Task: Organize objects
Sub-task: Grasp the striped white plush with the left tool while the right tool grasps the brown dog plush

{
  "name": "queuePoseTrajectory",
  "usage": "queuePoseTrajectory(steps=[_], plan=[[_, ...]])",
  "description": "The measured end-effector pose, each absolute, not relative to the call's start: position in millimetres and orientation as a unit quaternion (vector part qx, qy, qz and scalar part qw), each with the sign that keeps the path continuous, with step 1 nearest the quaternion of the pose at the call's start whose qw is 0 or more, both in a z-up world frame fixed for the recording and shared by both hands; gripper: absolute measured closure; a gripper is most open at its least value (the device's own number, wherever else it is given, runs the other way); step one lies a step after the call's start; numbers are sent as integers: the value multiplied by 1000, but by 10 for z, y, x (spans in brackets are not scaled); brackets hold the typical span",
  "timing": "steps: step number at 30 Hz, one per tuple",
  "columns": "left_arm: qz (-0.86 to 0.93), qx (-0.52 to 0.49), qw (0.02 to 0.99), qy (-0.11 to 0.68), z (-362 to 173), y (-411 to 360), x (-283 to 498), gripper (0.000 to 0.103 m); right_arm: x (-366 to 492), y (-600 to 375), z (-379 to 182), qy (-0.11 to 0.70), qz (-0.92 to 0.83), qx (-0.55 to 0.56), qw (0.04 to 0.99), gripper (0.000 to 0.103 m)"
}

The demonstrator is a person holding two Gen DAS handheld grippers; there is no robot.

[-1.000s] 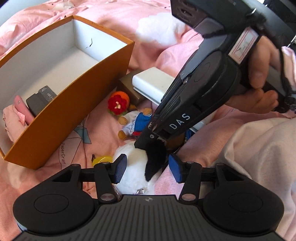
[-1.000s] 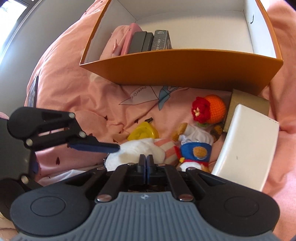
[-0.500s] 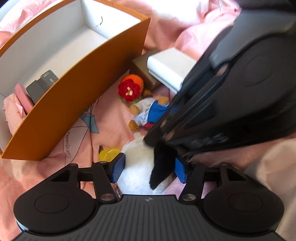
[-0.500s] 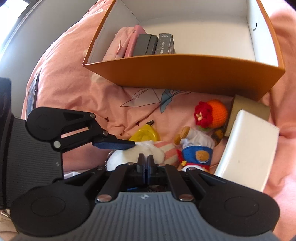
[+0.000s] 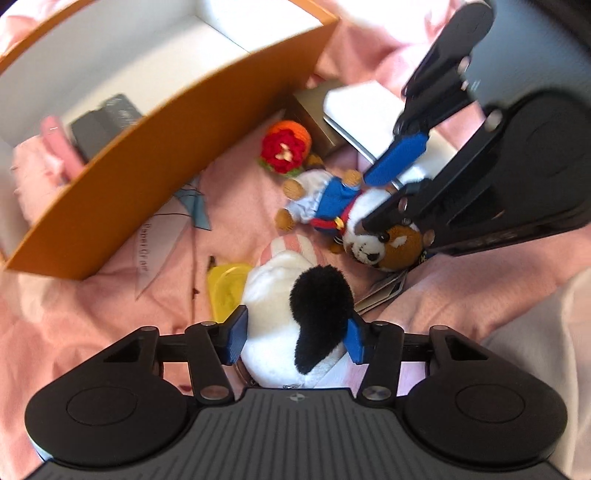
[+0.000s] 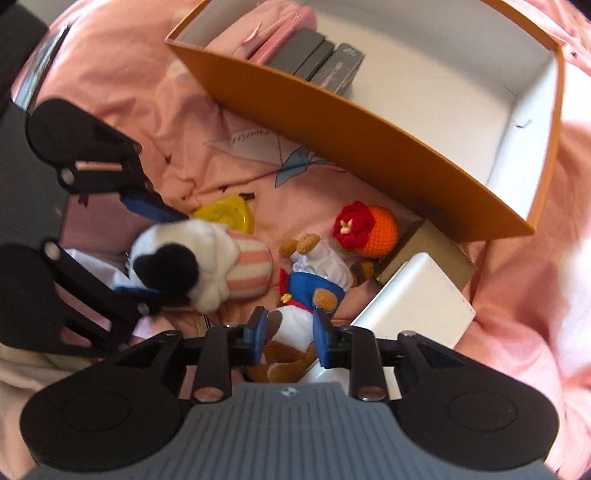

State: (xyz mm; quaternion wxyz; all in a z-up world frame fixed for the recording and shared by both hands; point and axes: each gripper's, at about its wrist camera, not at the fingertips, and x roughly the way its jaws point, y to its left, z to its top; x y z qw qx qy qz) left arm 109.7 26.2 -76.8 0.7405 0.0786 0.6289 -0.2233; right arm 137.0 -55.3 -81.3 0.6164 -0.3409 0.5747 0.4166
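Note:
A white plush dog with a black ear [image 5: 291, 314] [image 6: 184, 269] lies on the pink bedding. My left gripper [image 5: 295, 334] [image 6: 142, 245] is open with its pads on either side of the plush. A brown bear plush in a blue sailor suit [image 5: 332, 206] [image 6: 306, 291] lies beside it. My right gripper [image 6: 288, 336] [image 5: 384, 195] is open around the bear's head. A crocheted orange ball with a red flower [image 5: 284, 147] [image 6: 365, 229] lies near the orange box [image 5: 147, 162] [image 6: 369, 147].
The box holds dark card boxes [image 6: 317, 62] and a pink item [image 6: 284, 33] at one end. A white box [image 6: 413, 302] on a tan box [image 6: 436, 247] lies right of the toys. A yellow disc [image 5: 225, 291] [image 6: 229, 218] lies by the plush dog.
My right gripper opened and dropped around the bear's head. It had been shut above the toys. My left gripper stays open around the white plush, and the view has shifted closer.

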Motion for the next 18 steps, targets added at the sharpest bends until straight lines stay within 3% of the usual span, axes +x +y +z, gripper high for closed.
queuePoseTrajectory(steps=[4, 9, 18], plan=[[-206, 36, 764, 610, -644, 474, 1024, 46, 1365, -403, -925, 575, 412, -384, 594, 71], [-191, 14, 773, 605, -597, 561, 989, 46, 1399, -218, -1060, 589, 399, -415, 567, 57], [-177, -9, 779, 601, -580, 614, 951, 46, 1443, -79, -1131, 624, 374, -454, 515, 55]])
